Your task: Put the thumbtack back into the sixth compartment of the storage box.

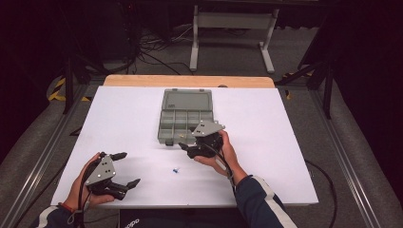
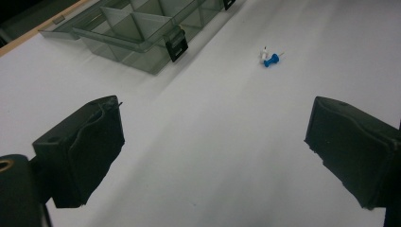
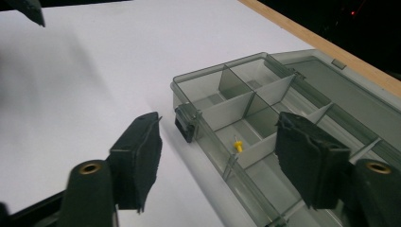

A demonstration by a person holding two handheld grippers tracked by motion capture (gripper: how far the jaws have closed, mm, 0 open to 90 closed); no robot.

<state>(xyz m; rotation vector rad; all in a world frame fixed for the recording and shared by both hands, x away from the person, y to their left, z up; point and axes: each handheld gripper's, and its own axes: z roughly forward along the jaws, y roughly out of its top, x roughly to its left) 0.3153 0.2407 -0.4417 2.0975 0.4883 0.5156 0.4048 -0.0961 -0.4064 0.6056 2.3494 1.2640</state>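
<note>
A yellow pin (image 3: 239,145) lies in the organizer box (image 3: 265,75), between the right gripper's (image 3: 217,156) wide-open jaws; left gripper (image 2: 215,151) jaws also wide.

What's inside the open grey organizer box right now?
One yellow pushpin sits in a front compartment of the organizer box. The right tool covers compartments beside it, so those can't be checked.

A lab: white-covered table (image 1: 133,118), floor cables (image 1: 152,52), rig frame legs (image 1: 194,42), dark surroundings.
</note>
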